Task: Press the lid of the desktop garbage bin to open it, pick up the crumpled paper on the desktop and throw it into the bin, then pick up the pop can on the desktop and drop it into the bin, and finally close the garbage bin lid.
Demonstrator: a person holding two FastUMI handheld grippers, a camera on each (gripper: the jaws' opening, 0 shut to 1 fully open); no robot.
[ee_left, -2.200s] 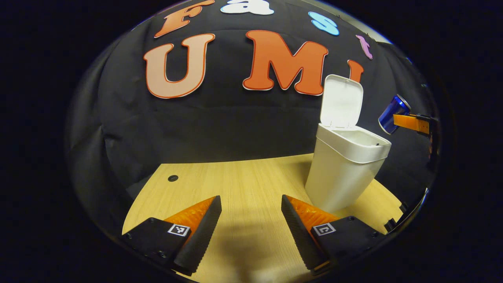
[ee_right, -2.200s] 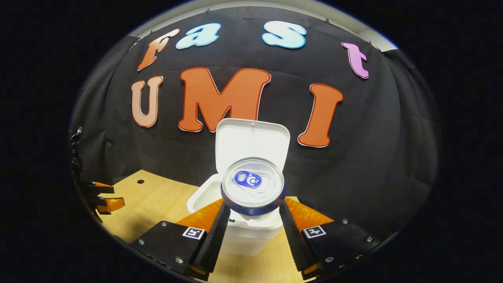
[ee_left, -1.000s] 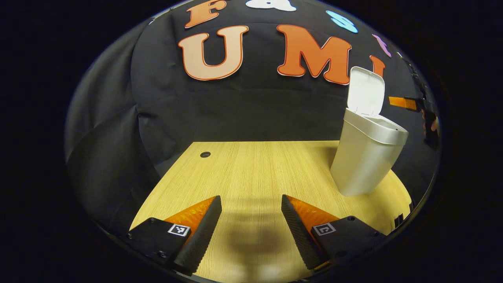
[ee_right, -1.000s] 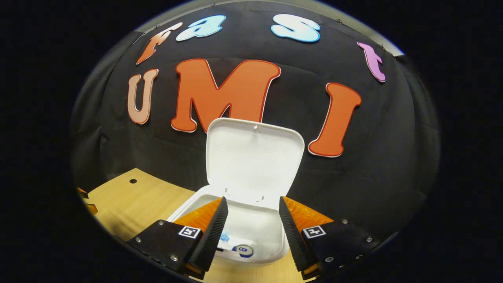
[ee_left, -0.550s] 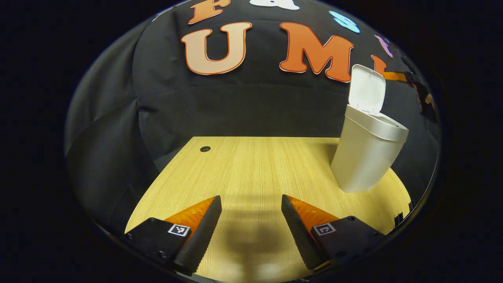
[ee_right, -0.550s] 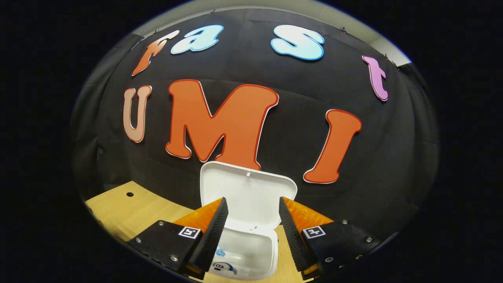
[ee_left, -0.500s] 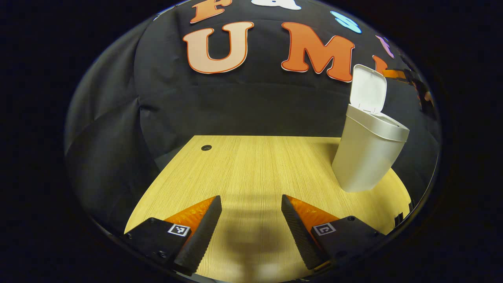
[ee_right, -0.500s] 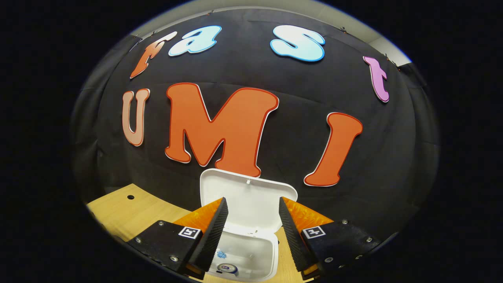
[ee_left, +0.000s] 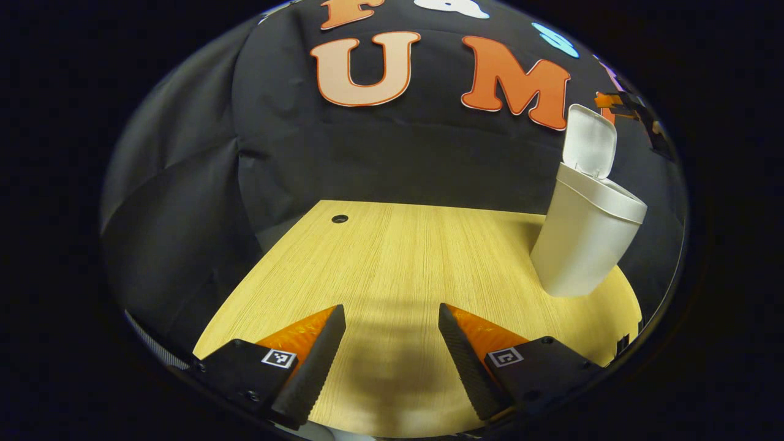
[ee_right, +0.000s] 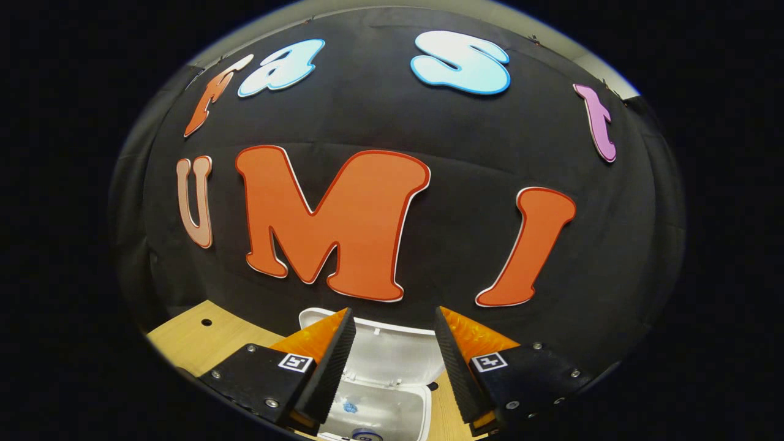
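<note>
The white garbage bin [ee_left: 585, 245] stands upright near the right end of the wooden table [ee_left: 392, 257], close to the black cloth wall behind it. Its lid [ee_left: 589, 139] is raised on the hinge at the back, so the mouth is uncovered. In the right gripper view the bin [ee_right: 392, 411] sits directly below the camera, the lid [ee_right: 392, 350] tipped back toward the wall, and the top of the pop can [ee_right: 366, 436] lies at the bottom of the bin's inside, cut off by the lower edge of the view. A small blue-marked scrap [ee_right: 350, 407] lies beside it; whether this is the crumpled paper cannot be told.

The right tongs [ee_right: 392, 318] hang above the bin's mouth with the two fingers spread apart and nothing between them. In the left gripper view the same tongs [ee_left: 612, 101] appear small, up beside the top edge of the raised lid.

The left tongs [ee_left: 392, 315] hover low over the bare near part of the table, well apart from the bin, fingers held wide and gripping nothing. A small round hole [ee_left: 339, 218] marks the table's far left corner.
</note>
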